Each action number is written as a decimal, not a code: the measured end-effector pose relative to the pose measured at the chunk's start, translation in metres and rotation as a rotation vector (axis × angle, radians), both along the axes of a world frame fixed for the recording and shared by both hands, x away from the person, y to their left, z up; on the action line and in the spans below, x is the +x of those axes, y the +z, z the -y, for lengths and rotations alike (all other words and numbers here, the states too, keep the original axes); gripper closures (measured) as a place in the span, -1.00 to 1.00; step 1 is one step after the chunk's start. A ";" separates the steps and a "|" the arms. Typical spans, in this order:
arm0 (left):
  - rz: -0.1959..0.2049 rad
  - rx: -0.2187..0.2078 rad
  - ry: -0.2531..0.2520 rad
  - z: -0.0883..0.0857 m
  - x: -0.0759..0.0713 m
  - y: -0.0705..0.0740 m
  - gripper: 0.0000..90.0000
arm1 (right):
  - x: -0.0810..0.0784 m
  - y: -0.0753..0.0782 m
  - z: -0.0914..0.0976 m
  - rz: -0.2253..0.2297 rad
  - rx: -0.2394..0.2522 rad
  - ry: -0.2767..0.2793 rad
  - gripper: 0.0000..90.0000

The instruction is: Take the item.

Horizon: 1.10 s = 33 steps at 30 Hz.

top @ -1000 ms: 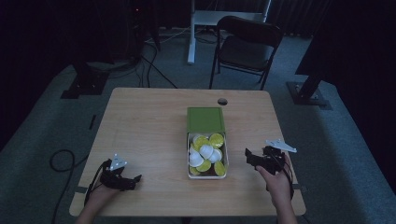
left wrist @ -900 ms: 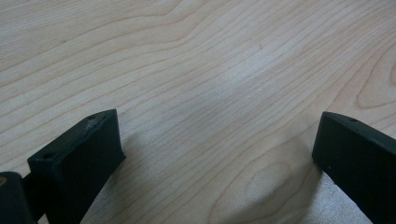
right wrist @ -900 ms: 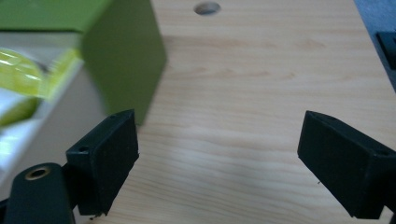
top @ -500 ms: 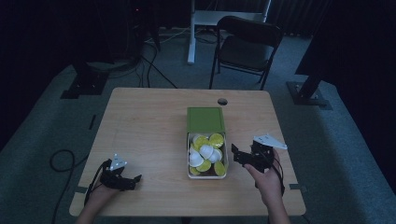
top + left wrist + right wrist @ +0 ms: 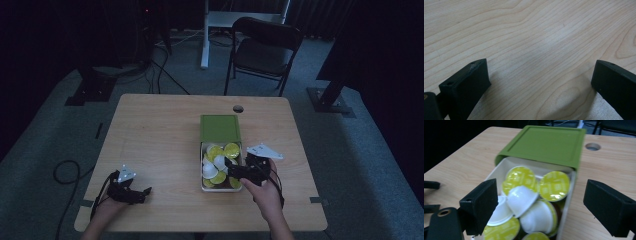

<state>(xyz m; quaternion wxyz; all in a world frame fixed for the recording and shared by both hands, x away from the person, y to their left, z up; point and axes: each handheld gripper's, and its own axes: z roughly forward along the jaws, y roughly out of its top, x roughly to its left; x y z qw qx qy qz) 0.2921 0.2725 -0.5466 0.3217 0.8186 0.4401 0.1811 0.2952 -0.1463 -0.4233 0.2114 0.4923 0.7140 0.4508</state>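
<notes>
Capsules [image 5: 219, 165], yellow-lidded and white, fill the open tray [image 5: 204, 187] sliding from a green box [image 5: 220, 128] at the centre of the high view; the right gripper [image 5: 235, 169] hangs over them, the left gripper [image 5: 142, 192] sits lower left. Left gripper view: jaws wide over bare table [image 5: 536, 37]. Right gripper view: jaws wide, flanking the capsules [image 5: 529, 195] mid-frame.
</notes>
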 end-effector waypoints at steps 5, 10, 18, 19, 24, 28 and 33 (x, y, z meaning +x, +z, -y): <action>0.000 0.000 0.000 0.000 0.000 0.000 -0.97 | 0.000 -0.005 -0.011 0.002 0.000 0.024 -0.74; 0.000 -0.001 0.000 0.000 0.000 0.000 -0.97 | 0.001 -0.011 -0.024 -0.016 0.001 0.043 -0.74; 0.001 -0.001 0.006 0.000 0.000 0.000 -0.97 | 0.005 -0.024 -0.037 -0.037 -0.023 0.032 -0.68; 0.001 -0.001 0.006 0.000 0.000 0.000 -0.97 | 0.005 -0.026 -0.038 -0.042 -0.024 0.032 -0.68; 0.001 -0.001 0.006 0.000 0.000 0.000 -0.97 | 0.007 -0.035 -0.042 -0.057 -0.043 0.019 -0.67; 0.001 0.000 0.007 0.000 0.000 0.000 -0.97 | 0.006 -0.036 -0.045 -0.046 -0.044 -0.014 -0.35; 0.001 0.000 0.007 0.000 0.000 0.000 -0.97 | 0.006 -0.038 -0.045 -0.055 -0.033 -0.042 -0.28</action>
